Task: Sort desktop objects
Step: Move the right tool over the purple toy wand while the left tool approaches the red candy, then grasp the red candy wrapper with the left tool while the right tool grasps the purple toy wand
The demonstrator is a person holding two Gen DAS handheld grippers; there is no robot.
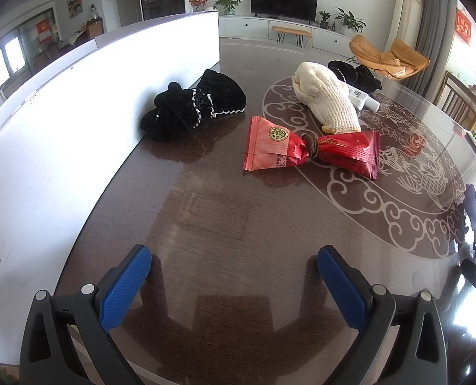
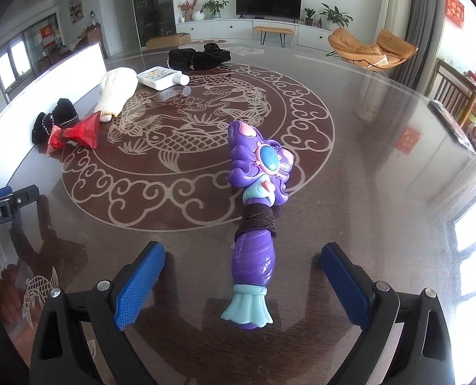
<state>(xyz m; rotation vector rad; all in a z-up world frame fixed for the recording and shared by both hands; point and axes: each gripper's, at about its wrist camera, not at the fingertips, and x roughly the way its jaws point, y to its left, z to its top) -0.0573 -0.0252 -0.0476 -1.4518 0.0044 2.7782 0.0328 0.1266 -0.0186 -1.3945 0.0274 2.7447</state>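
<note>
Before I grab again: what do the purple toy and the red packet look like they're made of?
Purple toy: looks like hard moulded plastic, glossy, with highlights on its ribbed handle; dark cord, probably a hair tie, is wound round the neck.
Red packet: seems thin crinkly plastic film, shiny, with serrated ends and creases, cinched mid-way by a brown band.

"enRobot.AI" on the left claw's (image 2: 0, 207) black body.
</note>
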